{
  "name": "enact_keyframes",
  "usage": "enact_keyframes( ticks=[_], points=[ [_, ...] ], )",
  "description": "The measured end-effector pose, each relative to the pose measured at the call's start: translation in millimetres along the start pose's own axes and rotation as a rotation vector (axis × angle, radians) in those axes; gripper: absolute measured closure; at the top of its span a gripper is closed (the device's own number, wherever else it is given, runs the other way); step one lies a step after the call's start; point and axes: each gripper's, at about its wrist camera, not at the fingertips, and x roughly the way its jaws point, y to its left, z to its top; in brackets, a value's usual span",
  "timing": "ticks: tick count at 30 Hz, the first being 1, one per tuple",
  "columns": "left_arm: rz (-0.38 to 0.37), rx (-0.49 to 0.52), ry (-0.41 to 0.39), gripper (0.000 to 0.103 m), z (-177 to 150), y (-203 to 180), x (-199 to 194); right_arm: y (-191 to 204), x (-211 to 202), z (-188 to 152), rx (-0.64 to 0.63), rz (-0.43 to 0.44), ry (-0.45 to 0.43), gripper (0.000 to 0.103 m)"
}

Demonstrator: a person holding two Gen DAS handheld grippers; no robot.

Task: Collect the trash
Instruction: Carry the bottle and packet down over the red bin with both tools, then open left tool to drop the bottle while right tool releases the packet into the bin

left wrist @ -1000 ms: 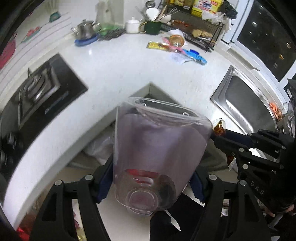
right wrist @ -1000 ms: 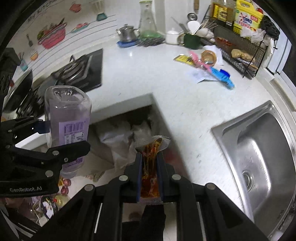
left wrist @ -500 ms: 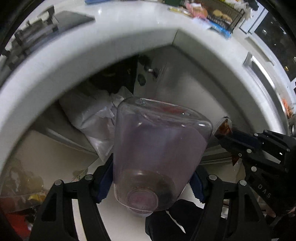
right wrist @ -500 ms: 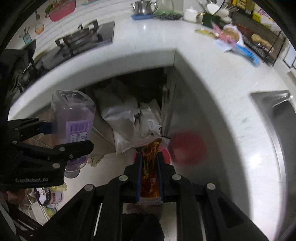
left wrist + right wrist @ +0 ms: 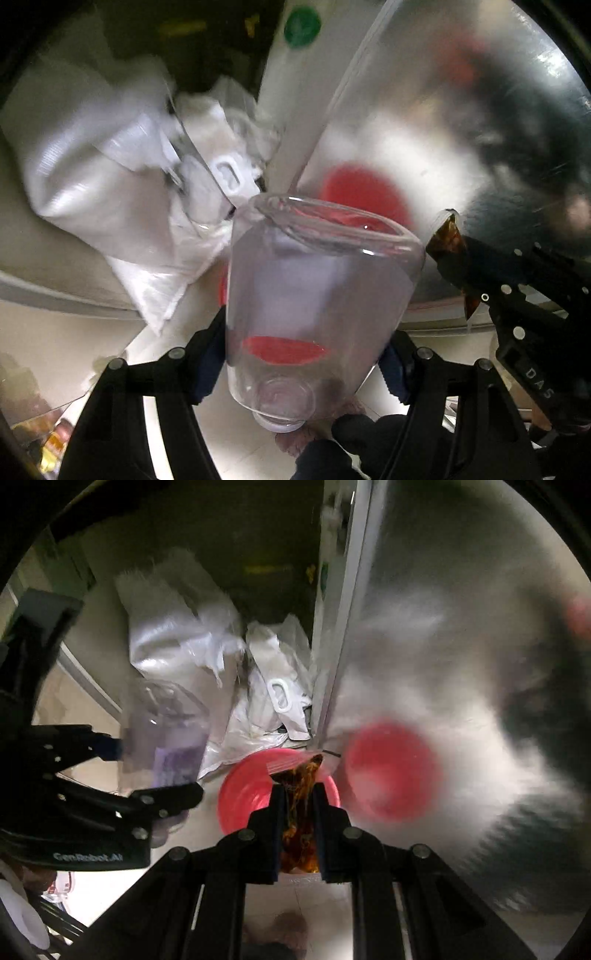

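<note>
Both hand-held grippers gripped trash: left (image 5: 306, 358) clamped a clear plastic bottle (image 5: 317, 295); right (image 5: 298, 808) pinched a brownish, seemingly sauce-stained wrapper (image 5: 301, 797), blurred.

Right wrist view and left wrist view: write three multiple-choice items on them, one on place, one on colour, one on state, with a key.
1. Where does the red basin lie?
A. on the floor beside the metal cabinet door
B. in a sink
C. on a stove

2. What colour is the bottle?
A. green
B. clear
C. black

3. What is the right gripper doing?
A. standing open and empty
B. clamping a brown sauce packet
C. gripping a spoon

Key: A, the basin sits low by the door's foot; B, red shows through it; B, the packet is pinched between the pads.
</note>
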Motion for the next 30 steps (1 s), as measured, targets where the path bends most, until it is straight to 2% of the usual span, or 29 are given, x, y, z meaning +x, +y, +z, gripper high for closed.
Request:
enact_keyframes(
  ticks=[5,7,9,10,19,22,25,27,28,30],
  points=[
    [-0.015,0.015,0.036,0.033,-1.0,18.1,68.8,-3.6,56.6,-14.6,0.003,-0.028,0.004,0.090],
    [-0.012,0.006,0.033,0.033,-1.4,22.3,82.1,-7.3,69.1,-19.8,0.009,-0.037,0.013,0.090],
    [-0.025,0.002,0.030,0.029,0.5,22.2,89.8,-8.9,79.3,-21.5,0.026,-0.046,0.034,0.090],
    [-0.035,0.001,0.033,0.026,1.0,23.2,91.2,-10.3,84.6,-22.3,0.032,-0.050,0.047,0.090],
    [-0.013,0.034,0.036,0.026,3.9,22.0,93.3,-12.7,95.0,-21.1,0.062,-0.024,0.054,0.090],
    [-0.010,0.038,0.009,0.026,4.1,22.2,86.0,-13.7,91.4,-20.9,0.060,-0.014,0.051,0.090],
    [0.027,0.046,-0.029,0.026,3.3,22.6,77.3,-13.4,90.7,-21.6,0.060,0.000,0.054,0.089],
    [0.042,0.049,-0.040,0.023,1.2,25.5,74.2,-11.7,93.6,-21.1,0.058,0.008,0.057,0.089],
    [0.051,0.052,-0.049,0.017,0.0,26.8,72.7,-11.0,95.1,-20.8,0.056,0.015,0.060,0.089],
    [0.069,0.064,-0.063,0.016,-2.2,29.1,72.0,-7.3,97.1,-22.1,0.048,0.030,0.061,0.089]
  ],
)
